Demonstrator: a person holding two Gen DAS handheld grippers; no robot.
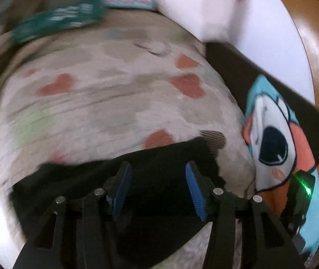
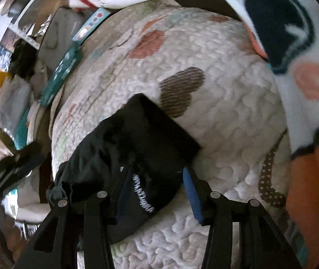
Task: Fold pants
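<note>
The black pants (image 1: 155, 170) lie folded on a quilted white bedspread (image 1: 105, 103) with heart prints. In the left wrist view my left gripper (image 1: 158, 179) is open, its blue pads spread over the pants' far edge, not pinching them. In the right wrist view the pants (image 2: 137, 139) form a small folded bundle with white lettering (image 2: 143, 192) near the edge. My right gripper (image 2: 157, 183) is open with the bundle's near edge lying between the spread blue pads (image 2: 193, 195). The left pad is partly hidden by cloth.
A cartoon-print fleece blanket (image 1: 278, 134) lies on the right of the bed, also in the right wrist view (image 2: 293, 56). A white pillow (image 1: 199, 6) and a teal box (image 1: 58, 20) lie at the far side. Cluttered shelves (image 2: 9, 85) stand left of the bed.
</note>
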